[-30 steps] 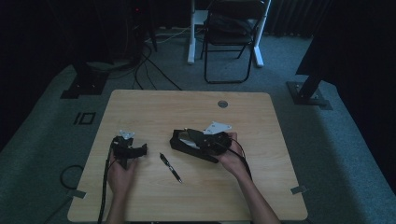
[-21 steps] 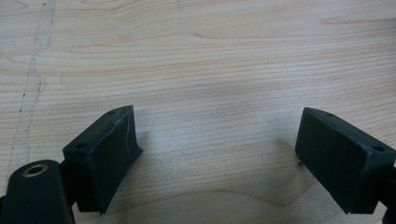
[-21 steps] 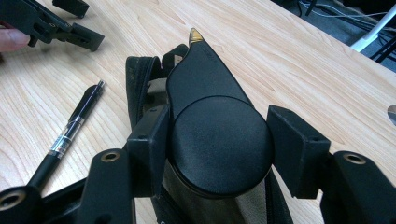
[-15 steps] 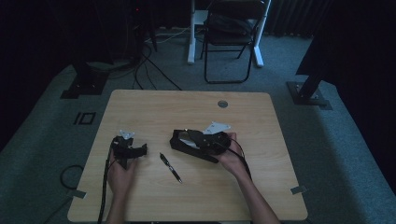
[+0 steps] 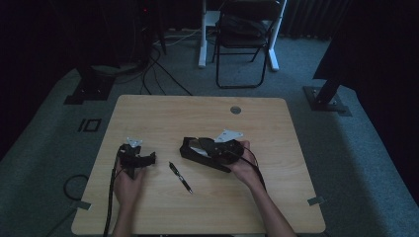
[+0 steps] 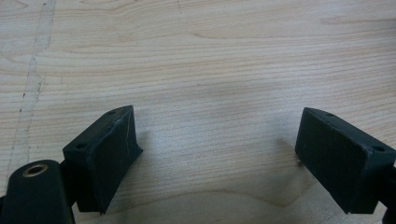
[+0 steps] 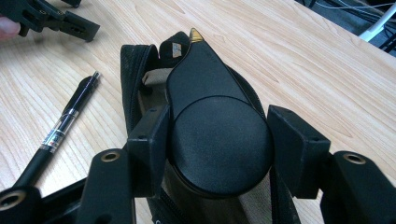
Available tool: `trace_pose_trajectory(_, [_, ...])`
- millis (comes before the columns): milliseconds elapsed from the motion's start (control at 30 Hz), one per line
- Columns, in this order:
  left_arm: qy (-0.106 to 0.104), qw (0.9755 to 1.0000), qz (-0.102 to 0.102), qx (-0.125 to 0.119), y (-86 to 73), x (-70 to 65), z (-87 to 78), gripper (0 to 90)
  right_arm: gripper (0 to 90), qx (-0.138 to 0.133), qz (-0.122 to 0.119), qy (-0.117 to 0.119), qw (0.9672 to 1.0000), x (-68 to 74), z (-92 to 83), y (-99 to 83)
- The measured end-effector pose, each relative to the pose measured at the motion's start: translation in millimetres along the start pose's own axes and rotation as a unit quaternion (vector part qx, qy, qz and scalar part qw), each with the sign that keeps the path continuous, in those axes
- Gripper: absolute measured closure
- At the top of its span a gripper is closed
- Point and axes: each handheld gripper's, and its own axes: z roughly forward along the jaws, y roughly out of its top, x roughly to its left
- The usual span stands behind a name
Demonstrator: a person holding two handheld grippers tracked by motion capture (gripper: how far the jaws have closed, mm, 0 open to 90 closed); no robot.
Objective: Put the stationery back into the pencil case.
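The right gripper's (image 7: 215, 133) jaws are clenched on the round end of a black teardrop-shaped object (image 7: 208, 88). One pad presses each side of the disc, and the narrow, gold-tipped nose points away from the gripper. The object lies over the mouth of an open black zip pouch (image 7: 127, 77), and its nose reaches toward the pouch's far end. Whether it is going in or coming out cannot be told.

Just beside the pouch, a black pen (image 7: 65, 127) lies loose on the counter (image 5: 197, 113), between the two grippers and touching neither.

The left gripper's (image 6: 215, 154) jaws are released and stand wide over bare wood with nothing between them. In the high view this gripper (image 5: 141, 159) rests on the counter, well apart from the pouch (image 5: 190, 148).

Compared with a second ago, nothing has shifted in the high view. Both hands, the pouch and the pen (image 5: 180, 177) sit where they were, and the right gripper (image 5: 217, 148) keeps the same hold. This reads as a pause in the middle of the step, with the grip secure and the pen probably waiting its turn.
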Motion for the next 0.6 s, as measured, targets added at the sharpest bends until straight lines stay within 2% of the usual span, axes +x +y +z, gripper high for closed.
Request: trace_pose_trajectory(600, [0.000,1.0000,0.000,0.000,0.0,0.0,0.0,13.1,41.7,0.011,-0.001,0.004,0.9999,-0.4,6.6,-3.4])
